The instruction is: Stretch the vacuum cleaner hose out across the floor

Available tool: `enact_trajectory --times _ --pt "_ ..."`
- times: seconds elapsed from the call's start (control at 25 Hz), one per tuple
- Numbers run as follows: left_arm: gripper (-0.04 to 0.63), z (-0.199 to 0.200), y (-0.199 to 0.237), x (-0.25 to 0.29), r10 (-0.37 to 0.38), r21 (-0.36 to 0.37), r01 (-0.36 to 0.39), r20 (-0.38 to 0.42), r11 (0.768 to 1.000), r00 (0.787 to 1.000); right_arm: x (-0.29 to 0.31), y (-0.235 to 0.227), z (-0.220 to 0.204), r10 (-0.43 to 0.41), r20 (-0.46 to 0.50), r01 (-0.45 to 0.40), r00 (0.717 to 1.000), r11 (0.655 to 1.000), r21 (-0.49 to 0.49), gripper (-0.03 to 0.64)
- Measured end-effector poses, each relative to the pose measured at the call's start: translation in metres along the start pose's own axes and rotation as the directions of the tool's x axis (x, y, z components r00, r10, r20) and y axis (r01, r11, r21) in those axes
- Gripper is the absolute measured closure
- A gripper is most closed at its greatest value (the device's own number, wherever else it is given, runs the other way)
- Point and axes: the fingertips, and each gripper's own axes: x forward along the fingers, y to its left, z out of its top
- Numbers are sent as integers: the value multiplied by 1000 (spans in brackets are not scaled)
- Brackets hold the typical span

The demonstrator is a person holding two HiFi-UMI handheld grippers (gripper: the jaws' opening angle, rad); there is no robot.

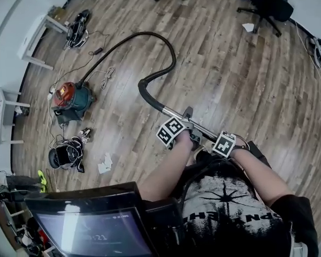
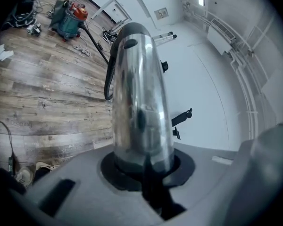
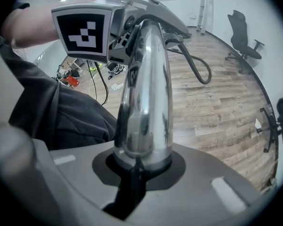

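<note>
The left gripper (image 1: 182, 128) is clamped on the chrome wand (image 1: 168, 111). In the left gripper view its 2 jaws close round the tube, which rises straight out from between them. The right gripper (image 1: 224, 143) pinches the same wand lower down, just behind the left one and nearer the person's body. In the right gripper view the tube stands between its jaws, and the left gripper's marker cube (image 3: 82, 32) sits ahead up the tube. Both grippers hold the wand above the wooden floor (image 1: 230, 74), tilted.

Past the left gripper the wand bends into the black hose (image 1: 144, 33). From there the hose swings away in 1 wide arc on the floor and comes back down to the vacuum cleaner (image 1: 69, 96). The cleaner, red on top with a teal body, stands well apart from both grippers, off to the left gripper's outer side. The hose lies curved, not straight.

A black office chair (image 1: 267, 4) stands far ahead of the right gripper. Loose cables (image 1: 104, 76) lie beside the cleaner.
</note>
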Motion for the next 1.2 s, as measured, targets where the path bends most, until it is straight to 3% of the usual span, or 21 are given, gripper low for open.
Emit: enact_trajectory --times 0.2,0.32,0.44,0.68,0.84,0.96,1.2 --pt "541 -3 28 -62 -4 -36 6 53 999 999 12 65 -14 43 -81 -44 996 999 -6 554" --pt "541 -10 47 -98 0 -55 4 67 998 998 22 97 -2 25 -28 -27 999 997 -67 554" --pt "541 -18 62 -131 1 -81 5 76 997 997 29 137 -5 54 -36 -56 998 996 -65 554" --pt "540 -49 76 -172 -23 -127 32 73 991 997 27 167 -38 -23 -106 12 994 994 -105 554" --pt "540 -83 78 -182 -35 -124 40 37 991 999 28 185 -70 -37 -121 27 992 997 -75 554" --pt "540 -103 73 -187 -40 -118 42 20 992 999 18 196 -110 -40 -223 38 974 999 -15 552" --pt "538 -146 61 -193 -31 -115 34 26 993 999 10 197 -142 -55 -159 43 986 996 -73 552"
